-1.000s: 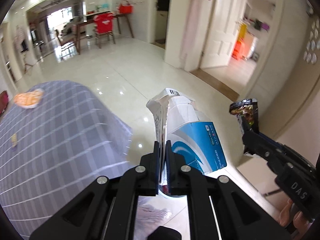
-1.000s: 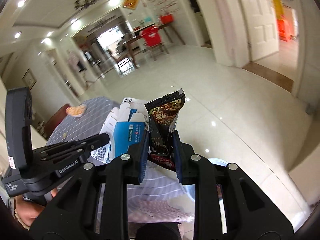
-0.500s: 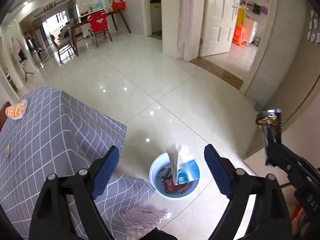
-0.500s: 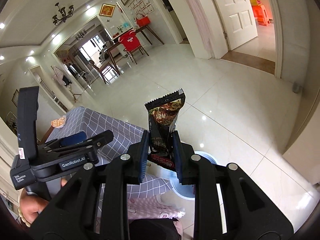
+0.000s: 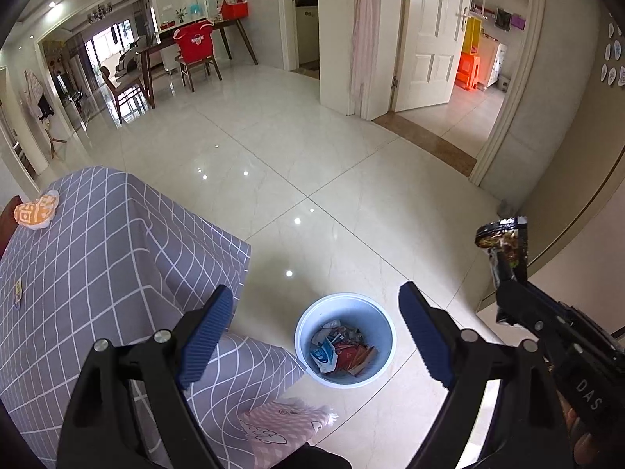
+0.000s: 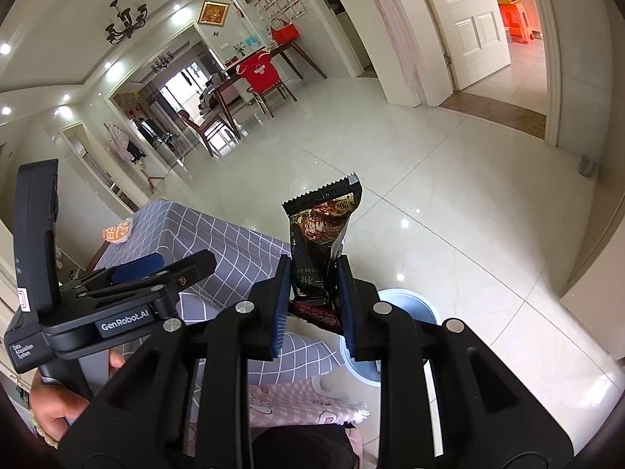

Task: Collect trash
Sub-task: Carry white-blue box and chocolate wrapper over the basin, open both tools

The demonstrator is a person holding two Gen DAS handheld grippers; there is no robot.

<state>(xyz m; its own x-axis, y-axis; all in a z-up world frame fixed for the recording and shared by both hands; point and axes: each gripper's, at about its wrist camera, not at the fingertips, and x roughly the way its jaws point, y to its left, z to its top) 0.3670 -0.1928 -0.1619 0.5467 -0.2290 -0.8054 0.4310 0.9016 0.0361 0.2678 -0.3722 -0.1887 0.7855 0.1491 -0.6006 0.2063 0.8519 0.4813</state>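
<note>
While the bin (image 5: pixel 345 339) is viewed from above on the floor, just beside the desk (image 5: pixel 97 258), the following is recorded.

Left gripper (image 5: pixel 316 336): fingers spread wide, nothing between them; the bin is framed in the gap below.

Right gripper (image 6: pixel 312 301): fingers closed narrowly on the lower half of a dark snack wrapper (image 6: pixel 322 242), which is held upright above the near rim of the bin.

Bin contents: a crumpled blue-and-white carton (image 5: pixel 324 353) and red packaging are seen inside.

Handling, judged: the wrapper is taken to be light, thin and limp foil film, probably slippery; a pinch across its flat body, as now applied, is considered sound. Crushing is of no concern. Because it is so light, a drifting fall is possible, so release close over the bin mouth is advised.

Remaining trash: an orange packet (image 5: pixel 36 213) is noted at the far end of the desk, well apart from both grippers.

Legible writing: "GenRobot.AI" and "Data Acquisition System" on the left gripper body; "DAS" on the right. Wrapper print is not reliably readable.
</note>
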